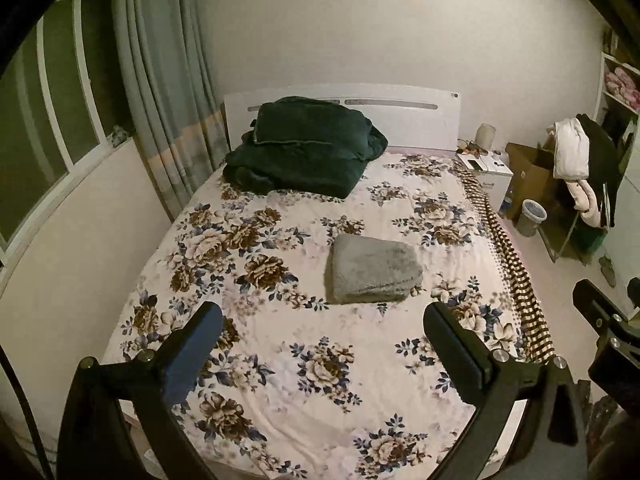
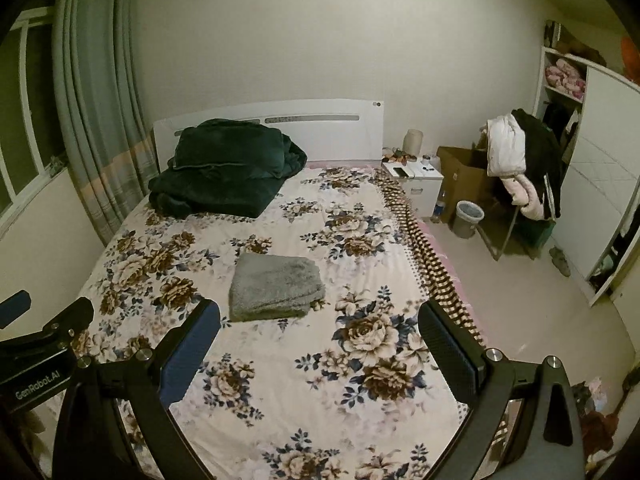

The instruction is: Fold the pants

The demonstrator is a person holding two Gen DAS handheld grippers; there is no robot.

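Observation:
Grey fleece pants (image 1: 374, 269) (image 2: 275, 287) lie folded into a neat rectangle near the middle of the floral bed sheet (image 1: 304, 364) (image 2: 304, 368). My left gripper (image 1: 322, 322) hangs above the foot of the bed, well short of the pants, jaws wide open with nothing between them. My right gripper (image 2: 318, 320) is likewise open and empty, held above the bed to the right of the left one. Part of the right gripper's body shows at the right edge of the left wrist view, and part of the left gripper's body at the left edge of the right wrist view.
A dark green folded blanket (image 1: 304, 146) (image 2: 230, 166) sits at the headboard end. Window and curtain (image 1: 168, 92) are on the left. To the right stand a white nightstand (image 2: 420, 178), a bin (image 2: 467, 218), a cardboard box and a chair draped with clothes (image 2: 520, 160).

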